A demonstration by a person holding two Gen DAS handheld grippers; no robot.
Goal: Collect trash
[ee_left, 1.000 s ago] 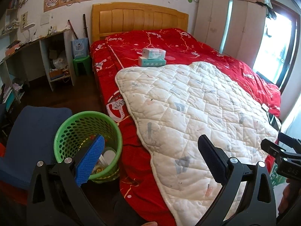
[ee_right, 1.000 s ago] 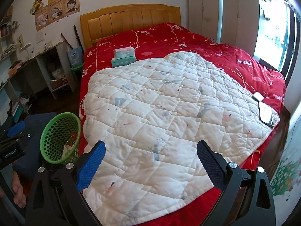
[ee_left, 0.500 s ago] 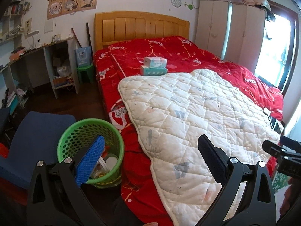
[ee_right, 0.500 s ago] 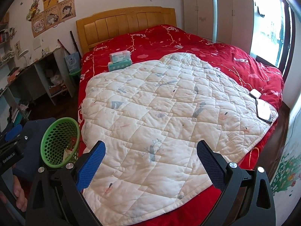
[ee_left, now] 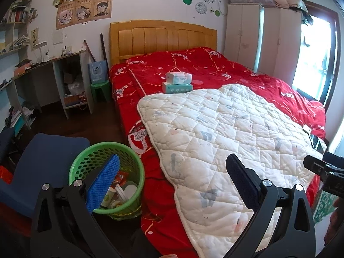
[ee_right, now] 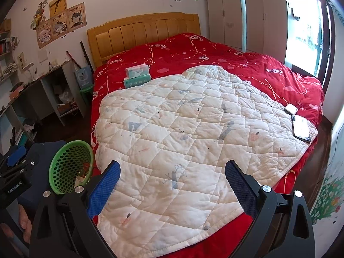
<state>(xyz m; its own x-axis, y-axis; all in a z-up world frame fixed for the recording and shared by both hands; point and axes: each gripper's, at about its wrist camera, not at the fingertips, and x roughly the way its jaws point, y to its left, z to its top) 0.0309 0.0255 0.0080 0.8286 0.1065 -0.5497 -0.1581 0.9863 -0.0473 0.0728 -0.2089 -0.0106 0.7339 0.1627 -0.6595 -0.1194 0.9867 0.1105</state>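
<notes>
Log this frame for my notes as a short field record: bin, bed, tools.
bin: green basket on the floor beside the bed, trash inside
bed: red cover, white quilt on top
on bed: two tissue packs stacked, phone at quilt corner
left tool: open, empty
right tool: open, empty

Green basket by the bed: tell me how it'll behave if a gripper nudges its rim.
The green basket looks like thin perforated plastic, so probably light and apt to slide. It is tall with little trash inside, so it may tip.
</notes>
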